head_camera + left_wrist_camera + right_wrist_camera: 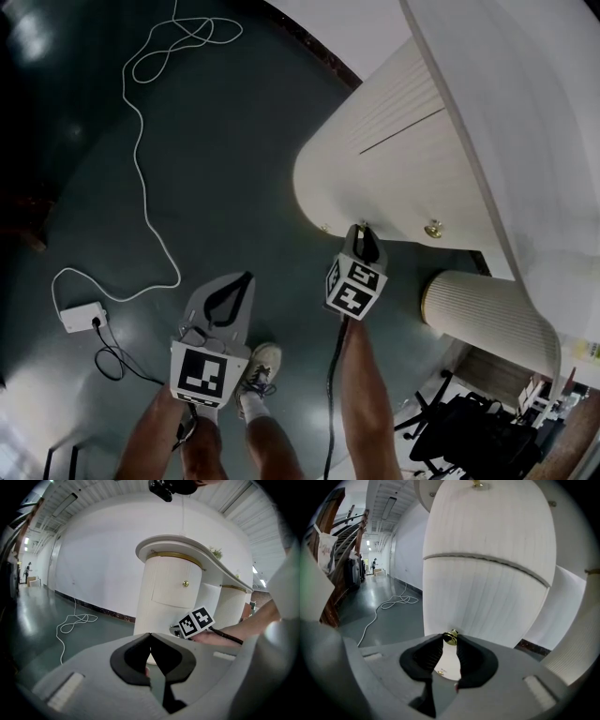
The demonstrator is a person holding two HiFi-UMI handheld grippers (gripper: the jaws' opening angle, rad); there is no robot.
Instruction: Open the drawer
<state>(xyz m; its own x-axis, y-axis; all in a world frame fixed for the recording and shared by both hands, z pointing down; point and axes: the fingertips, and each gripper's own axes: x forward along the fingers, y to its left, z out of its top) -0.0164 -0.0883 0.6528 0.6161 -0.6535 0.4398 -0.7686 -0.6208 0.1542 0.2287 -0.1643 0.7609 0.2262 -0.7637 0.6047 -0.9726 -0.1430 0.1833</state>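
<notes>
A white ribbed round cabinet (394,178) stands under a counter. Its lower drawer (483,597) carries a small brass knob (451,638) near the floor. My right gripper (451,639) is shut on this knob, one dark pad on each side; in the head view the right gripper (362,230) touches the cabinet's base. The upper drawer's knob (433,229) is free. My left gripper (246,277) hangs over the floor to the left, away from the cabinet. The left gripper (150,634) has its tips together with nothing between them.
A white cable (141,141) runs across the dark green floor to a small white box (82,317). A second ribbed column (487,314) stands to the right, with a black office chair (469,431) beyond it. The person's legs and shoe (258,370) are below.
</notes>
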